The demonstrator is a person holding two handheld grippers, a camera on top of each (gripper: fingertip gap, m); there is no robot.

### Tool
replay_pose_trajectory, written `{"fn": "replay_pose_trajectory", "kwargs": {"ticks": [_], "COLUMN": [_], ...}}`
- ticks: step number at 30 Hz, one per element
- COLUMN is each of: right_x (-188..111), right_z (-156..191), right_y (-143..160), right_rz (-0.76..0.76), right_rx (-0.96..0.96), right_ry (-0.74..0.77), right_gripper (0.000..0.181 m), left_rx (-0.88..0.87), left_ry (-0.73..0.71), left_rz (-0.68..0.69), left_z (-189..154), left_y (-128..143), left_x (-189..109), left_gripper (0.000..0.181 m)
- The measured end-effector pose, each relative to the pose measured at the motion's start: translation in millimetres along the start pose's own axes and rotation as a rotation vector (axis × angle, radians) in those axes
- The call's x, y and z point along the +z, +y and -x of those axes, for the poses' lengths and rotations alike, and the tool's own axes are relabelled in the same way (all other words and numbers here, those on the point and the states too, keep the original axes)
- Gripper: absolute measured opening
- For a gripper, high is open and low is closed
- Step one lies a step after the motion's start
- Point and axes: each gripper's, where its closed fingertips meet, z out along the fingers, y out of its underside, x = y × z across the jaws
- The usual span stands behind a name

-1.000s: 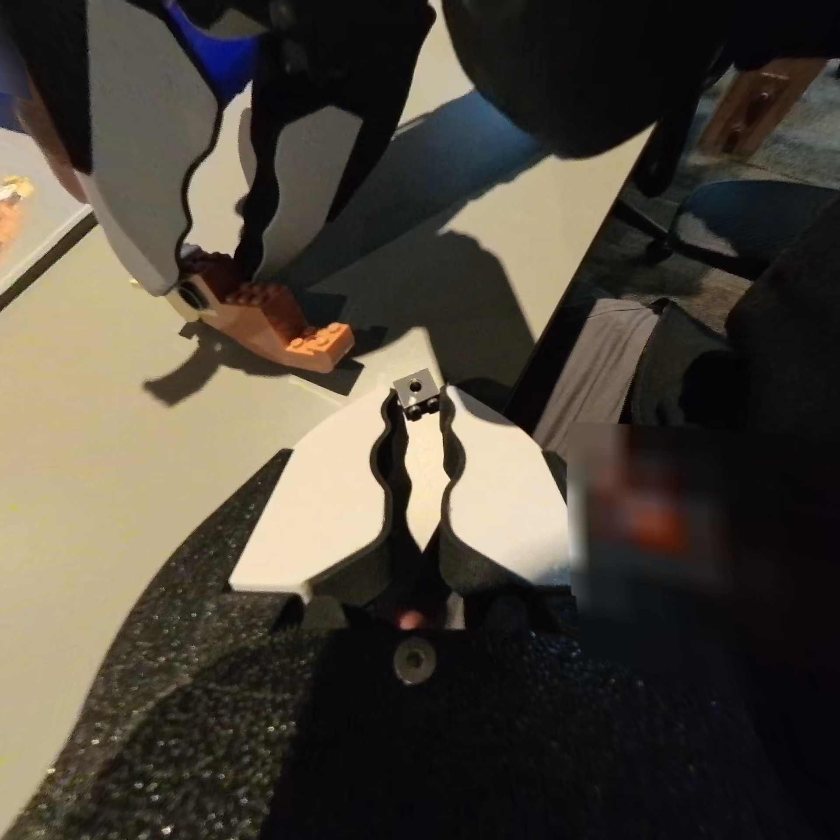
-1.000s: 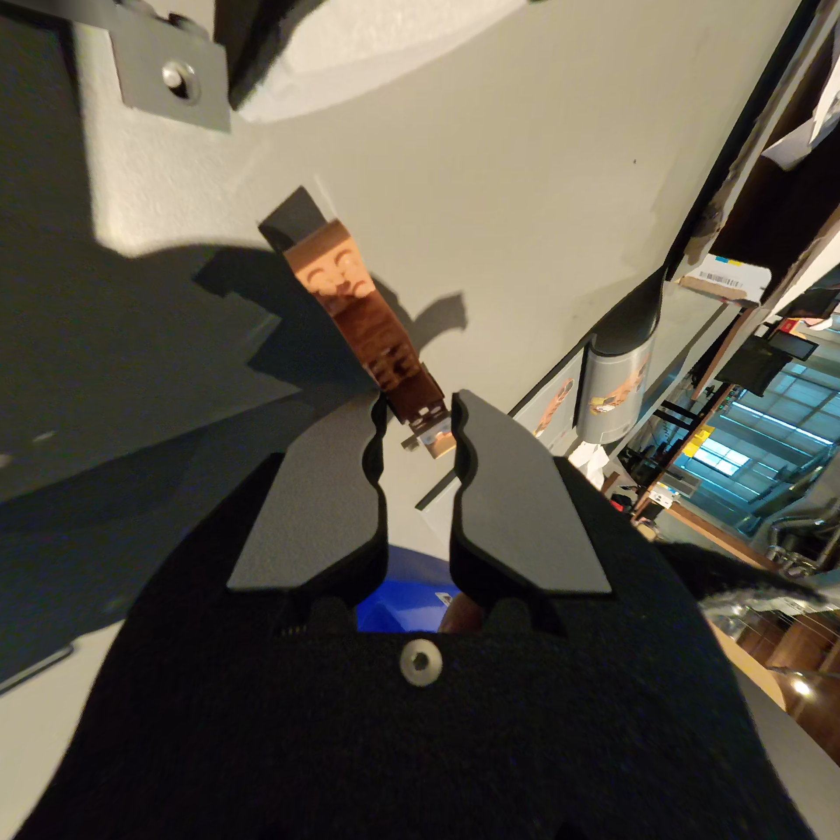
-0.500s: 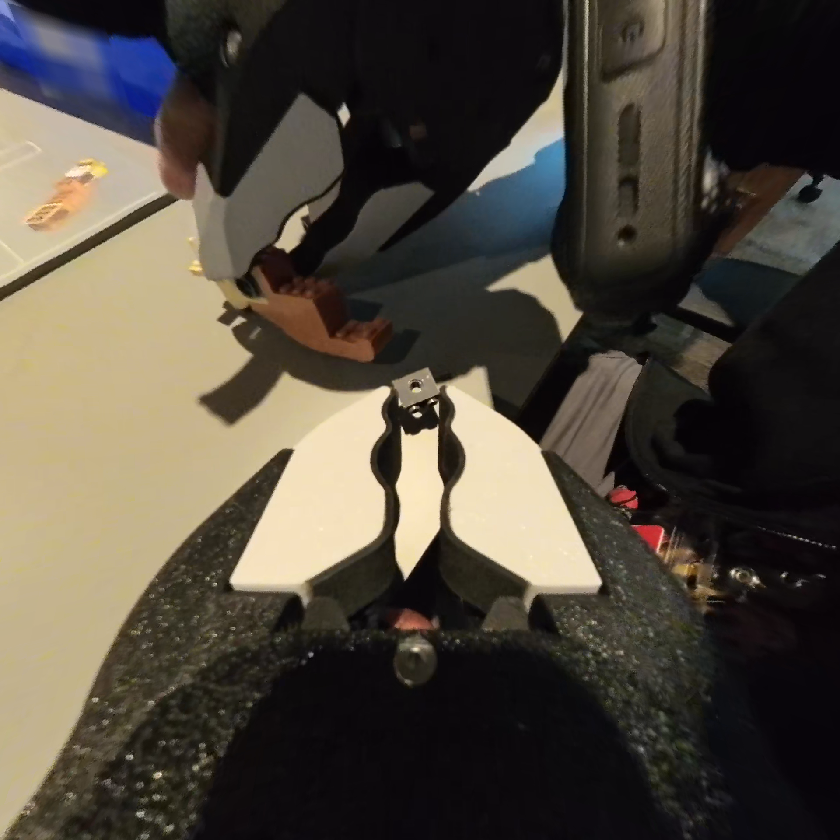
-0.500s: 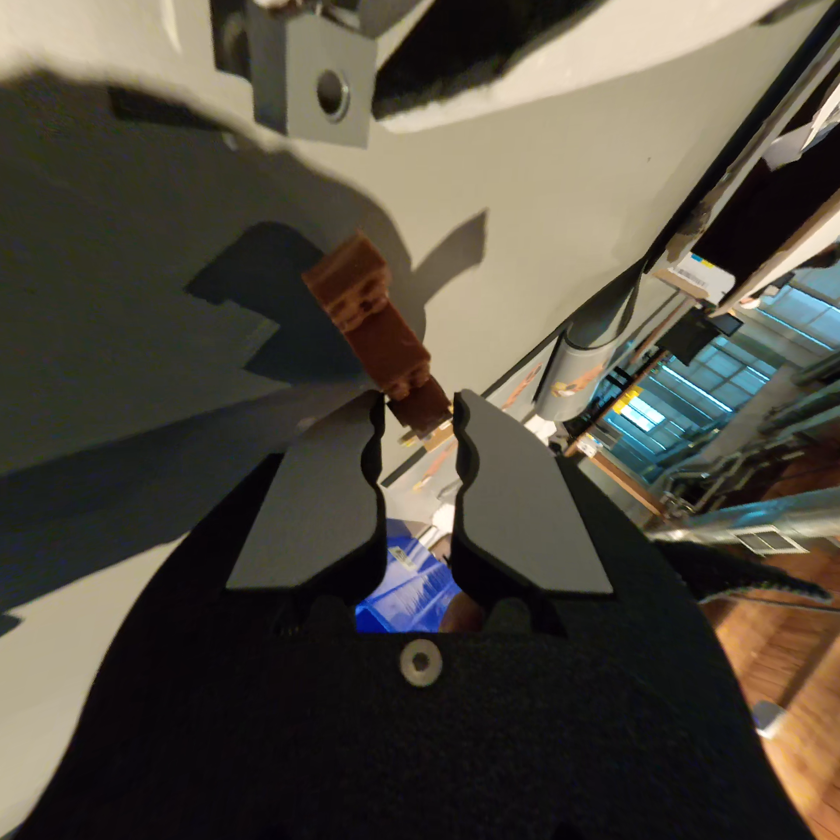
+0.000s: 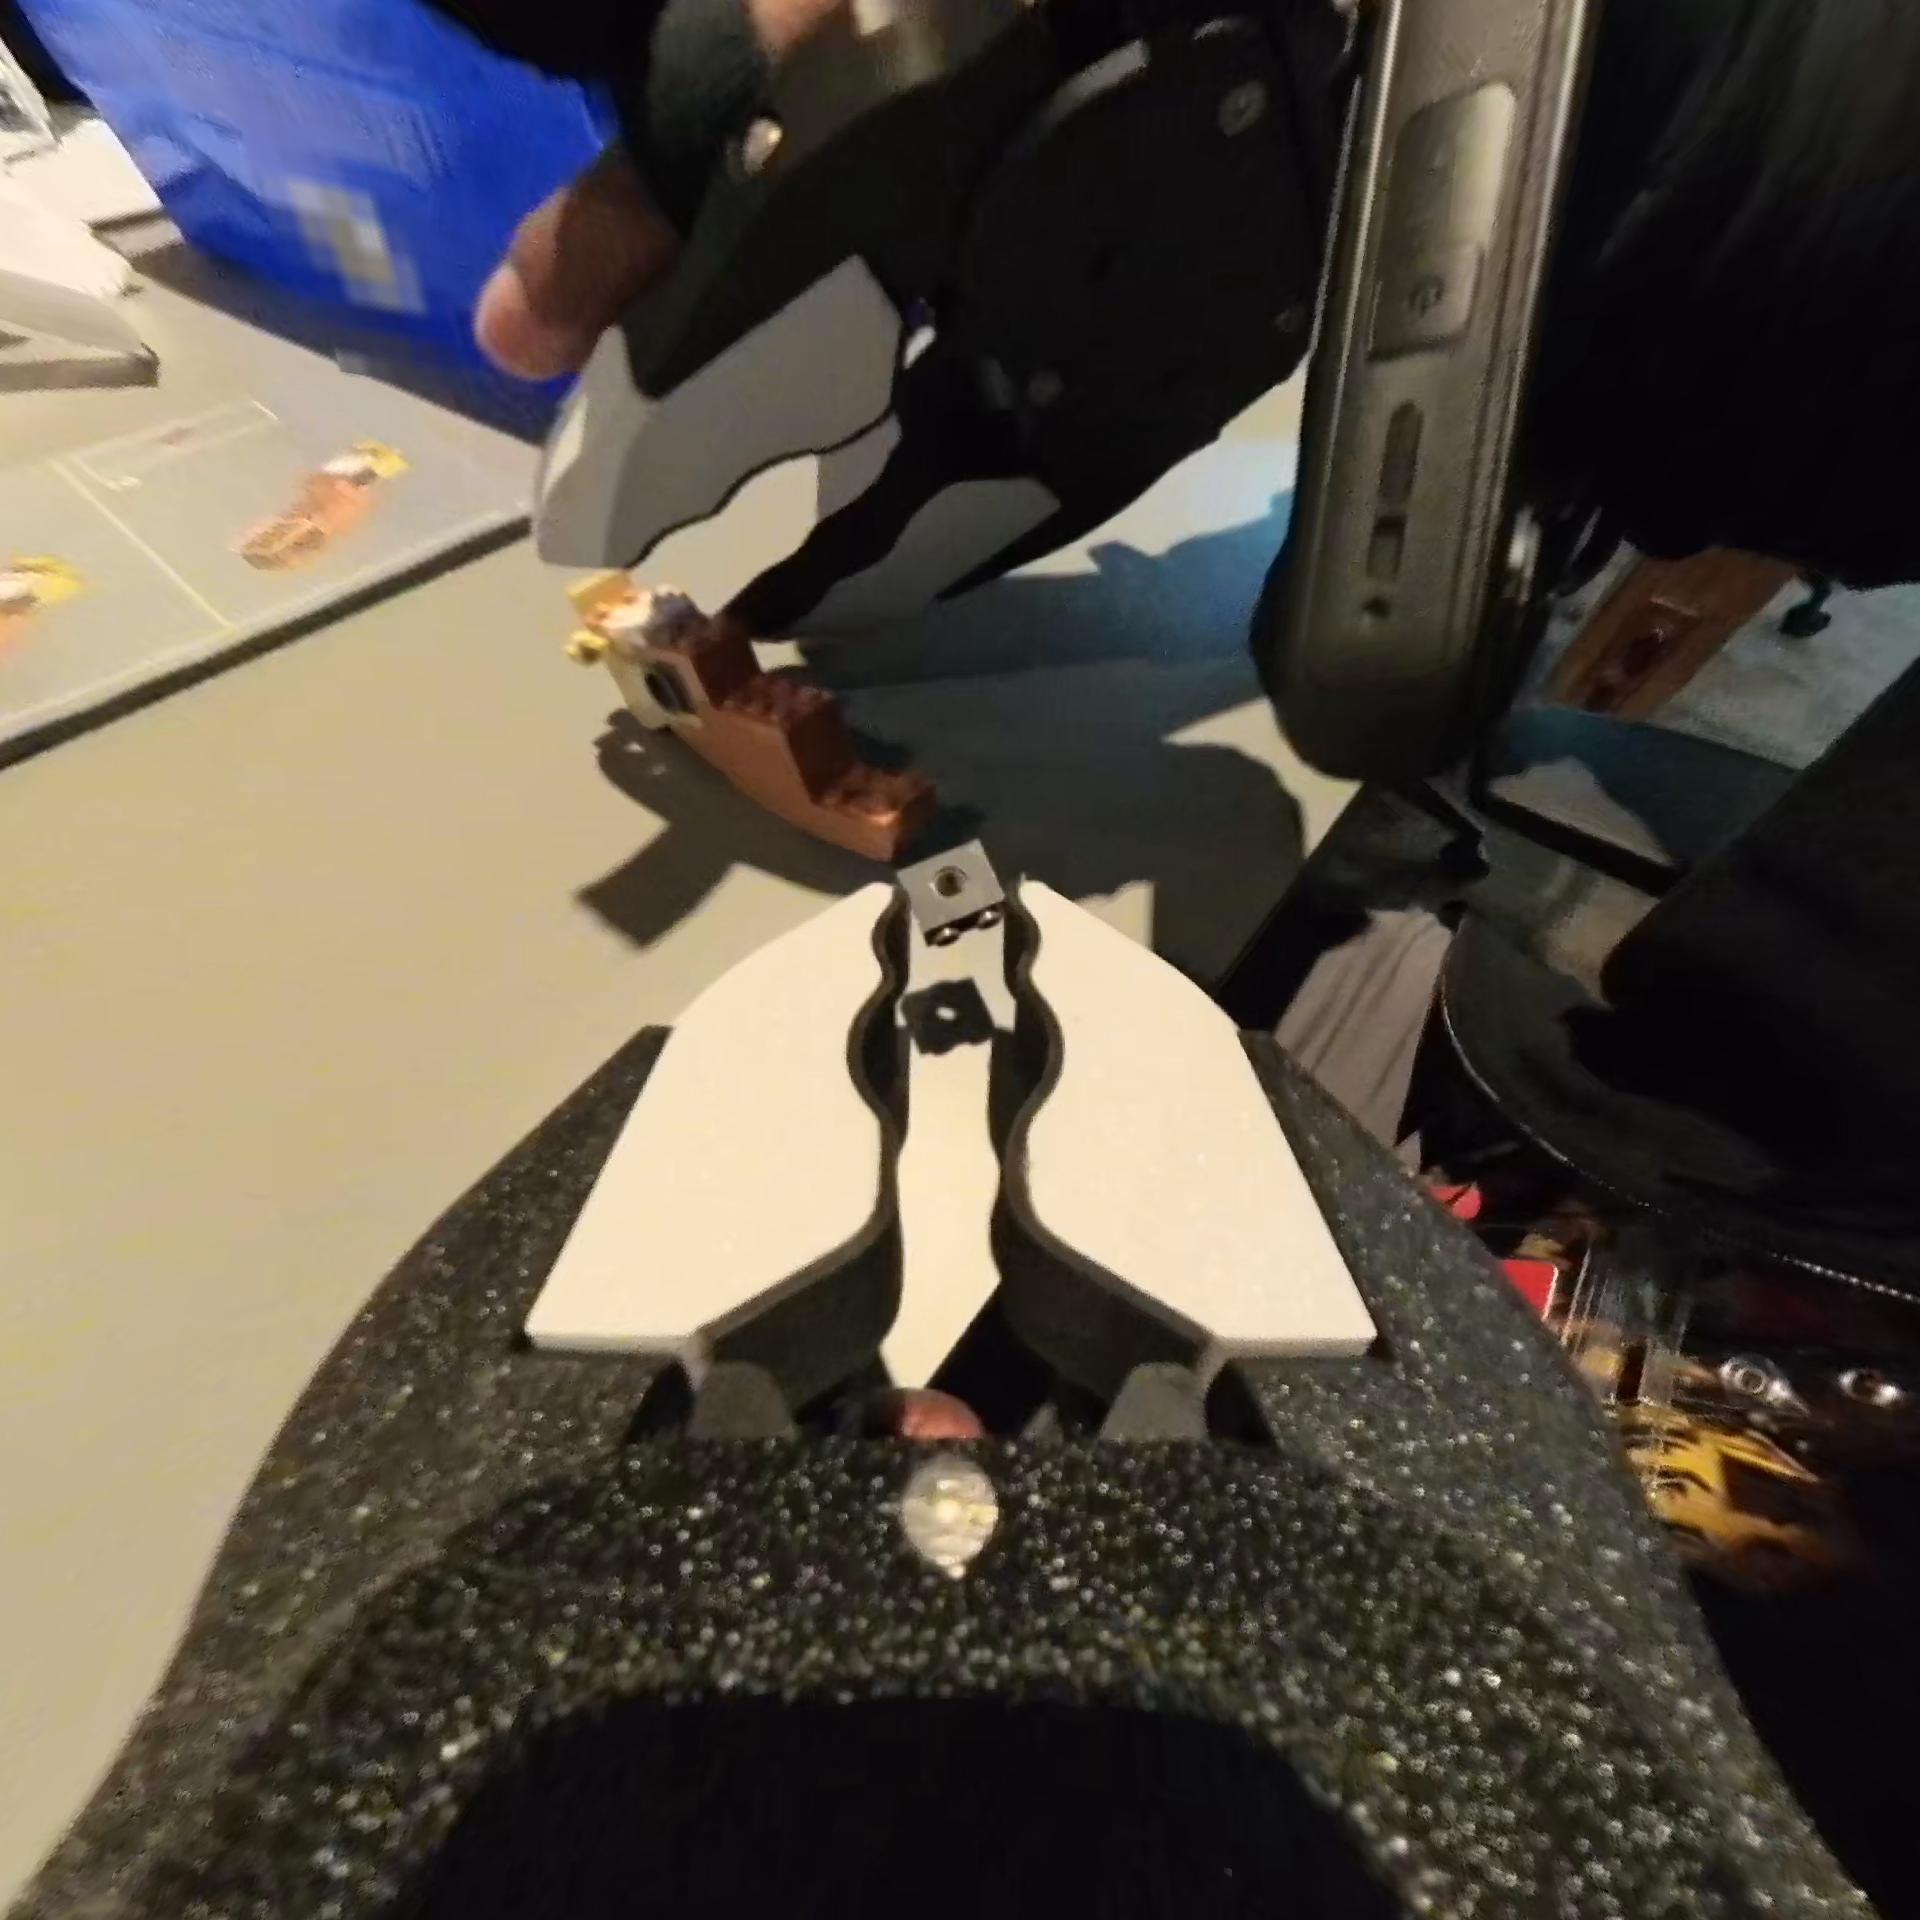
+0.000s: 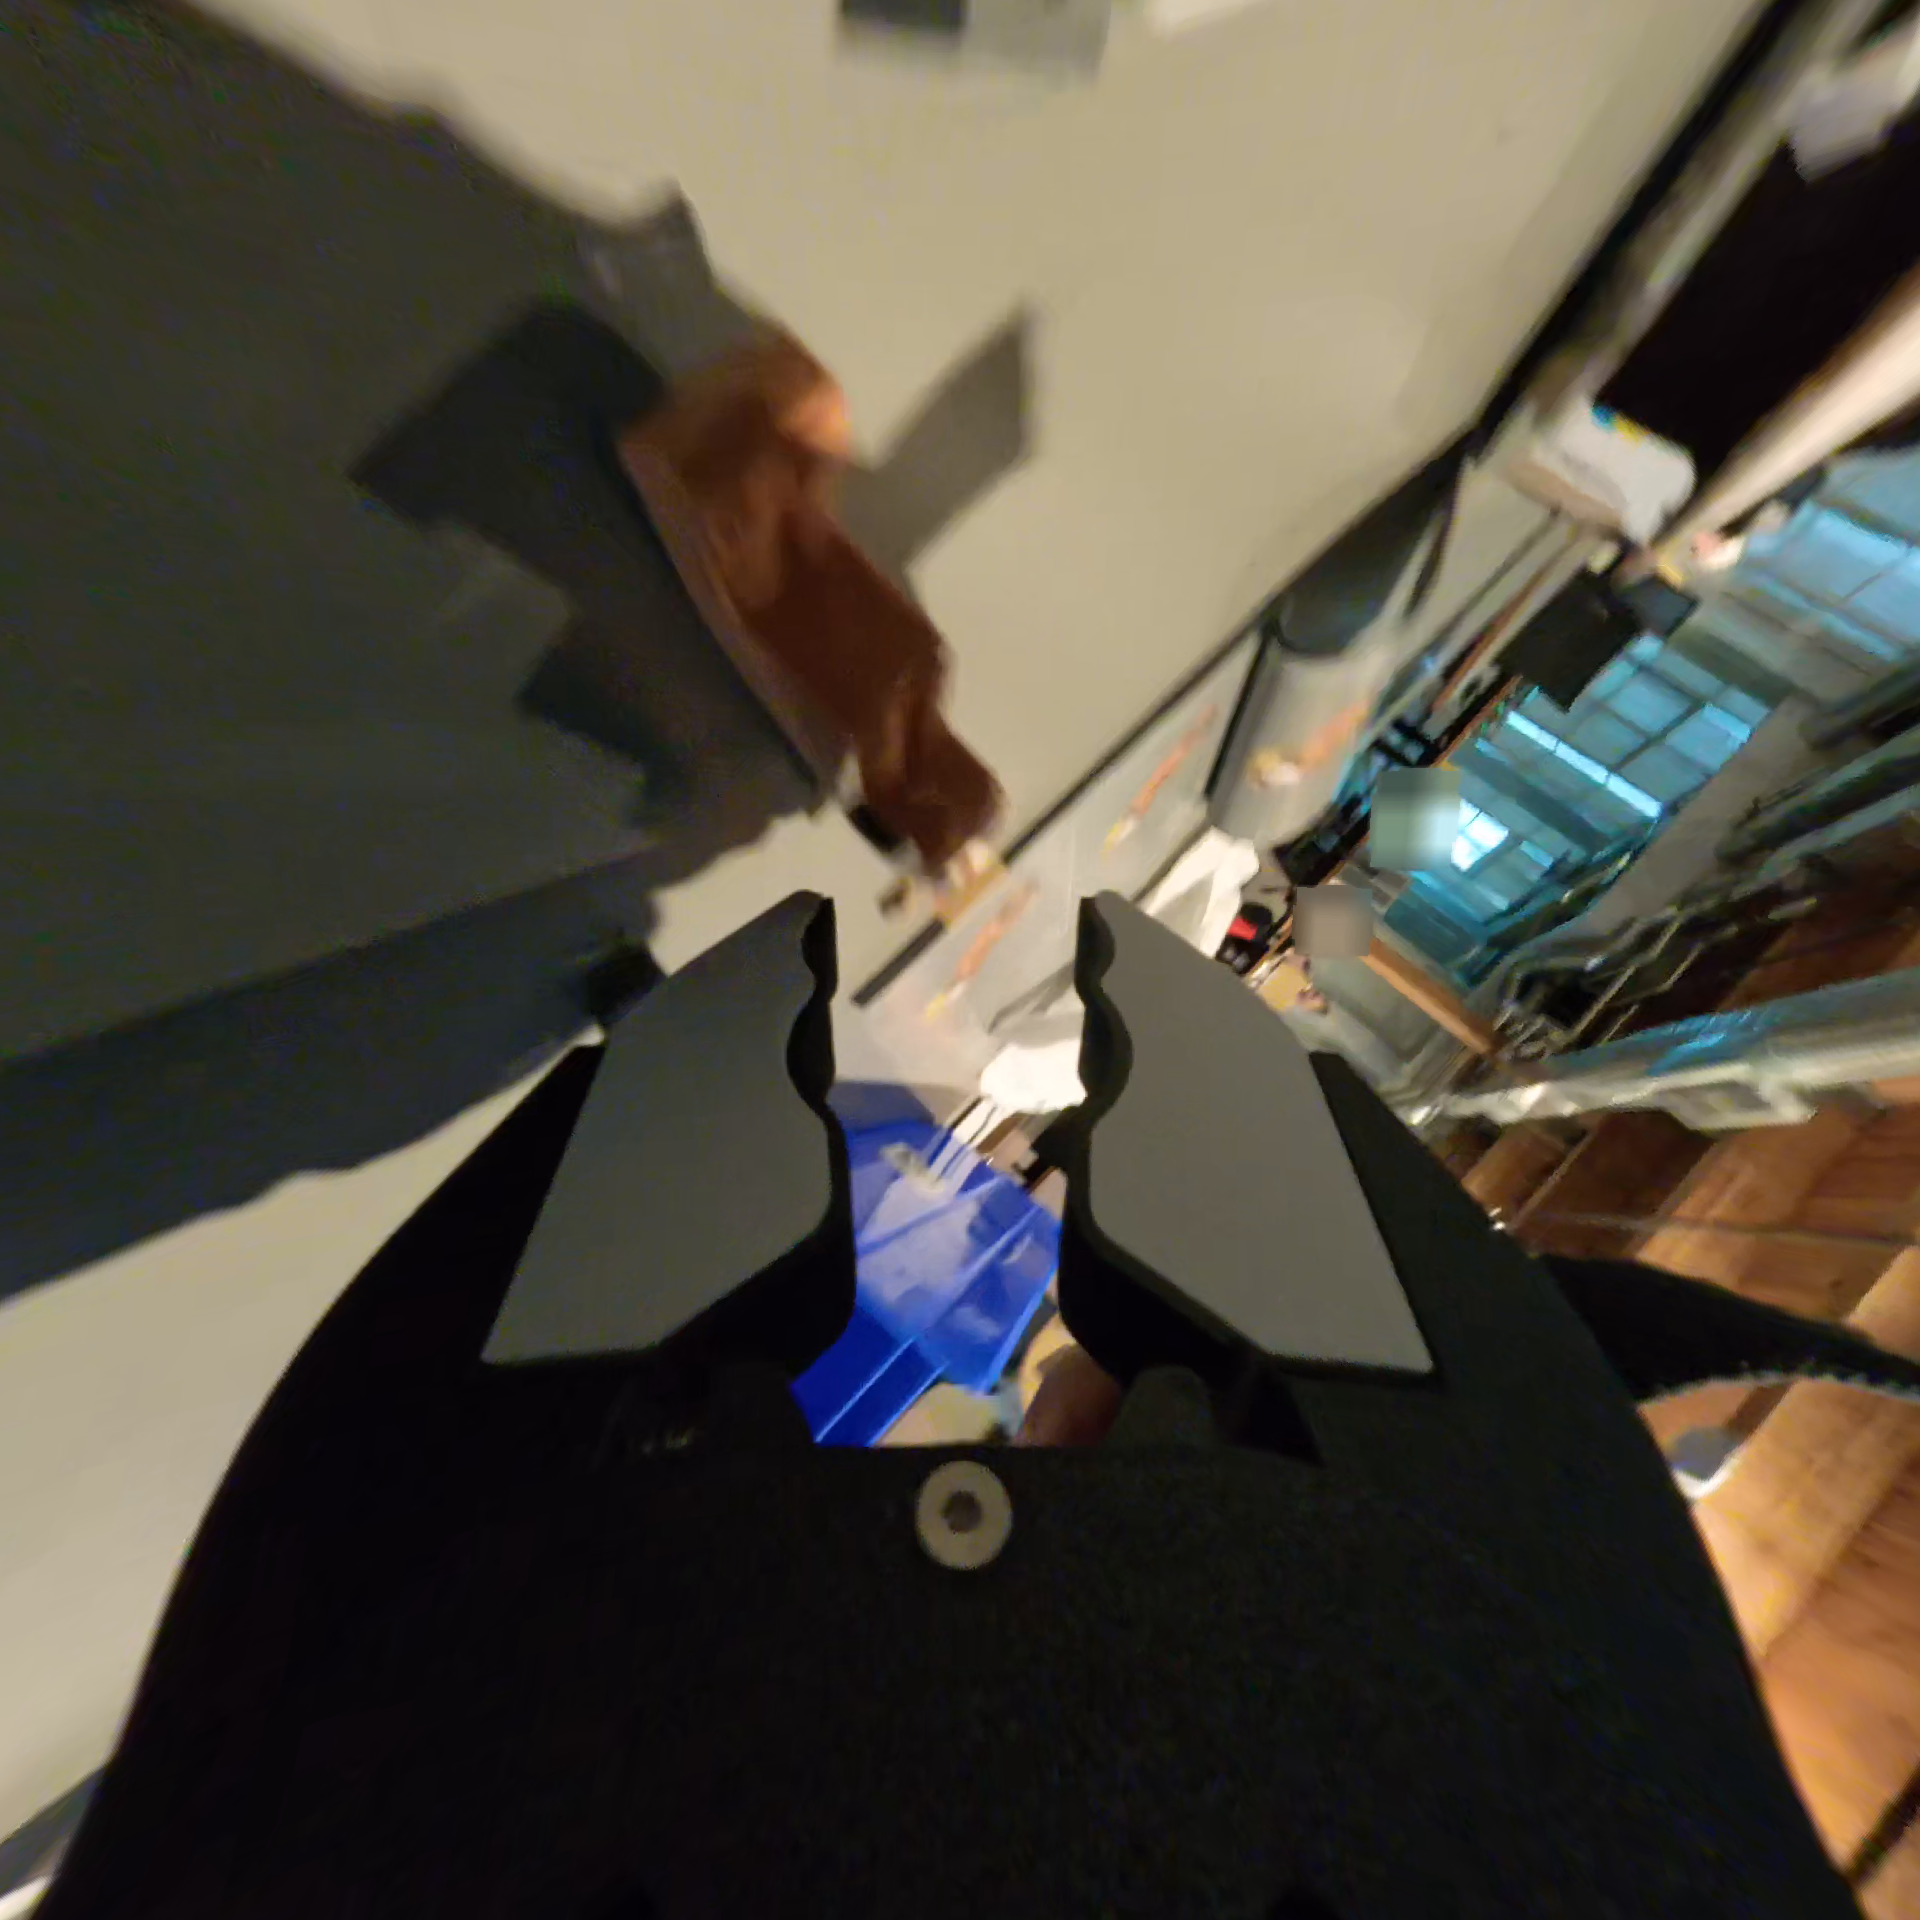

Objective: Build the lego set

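A brown and orange lego build (image 5: 774, 732) with a tan and white end lies on the grey table (image 5: 260, 987). My left gripper (image 5: 954, 914) is shut on a small dark grey brick (image 5: 951, 891) with a hole in its face, held just in front of the build's orange end. My right gripper (image 6: 954, 920) is open and empty, lifted just off the build's tan end; the build (image 6: 800, 613) is blurred in the right wrist view. The right gripper also shows above the build in the left wrist view (image 5: 727, 499).
An instruction sheet (image 5: 156, 540) lies at the table's far left, with a blue bin (image 5: 312, 177) behind it. The table's right edge (image 5: 1288, 904) drops off to a chair and floor. The blue bin (image 6: 935, 1299) and clutter show past the table in the right wrist view. Some 12 cm of space lies between my two pairs of fingers.
My right gripper has opened, let go of the build and lifted away from it. The build now rests on the table. My left gripper has brought the grey brick closer to the orange end.
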Motion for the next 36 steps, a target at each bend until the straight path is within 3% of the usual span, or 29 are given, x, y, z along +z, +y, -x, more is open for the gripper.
{"fn": "replay_pose_trajectory", "kwargs": {"ticks": [3,9,11,13,16,19,23,30,36], "right_x": [-23,-99,-103,-95,-96,-93,-109,-126,-131], "right_z": [-10,-45,-43,-44,-44,-32,-35,-34,-31], "right_y": [12,-15,-32,-24,-23,-21,-17,-23,-32], "right_rz": [-0.071,-0.436,-0.485,-0.393,-0.446,-0.380,-0.287,-0.282,-0.335], "right_rx": [0.210,0.688,0.671,0.660,0.767,0.781,0.742,0.717,0.693], "right_ry": [0.066,0.485,0.497,0.541,0.589,0.580,0.623,0.646,0.612], "right_gripper": [0.045,0.036,0.035,0.038,0.042,0.042,0.040,0.036,0.021], "left_rx": [-0.027,-0.149,-0.124,-0.107,-0.131,-0.150,-0.138,-0.136,-0.125], "left_ry": [0.033,0.219,0.284,0.352,0.453,0.520,0.618,0.718,0.752], "left_rz": [-0.097,-0.262,-0.291,-0.314,-0.334,-0.315,-0.275,-0.188,-0.142], "left_z": [2,4,6,10,17,16,-3,-29,-41], "left_y": [-14,-46,-58,-70,-86,-93,-99,-96,-92], "left_x": [-12,-27,-25,-20,-9,-1,-1,1,4], "left_gripper": [0.016,0.016,0.016,0.016,0.016,0.016,0.016,0.016,0.016]}}
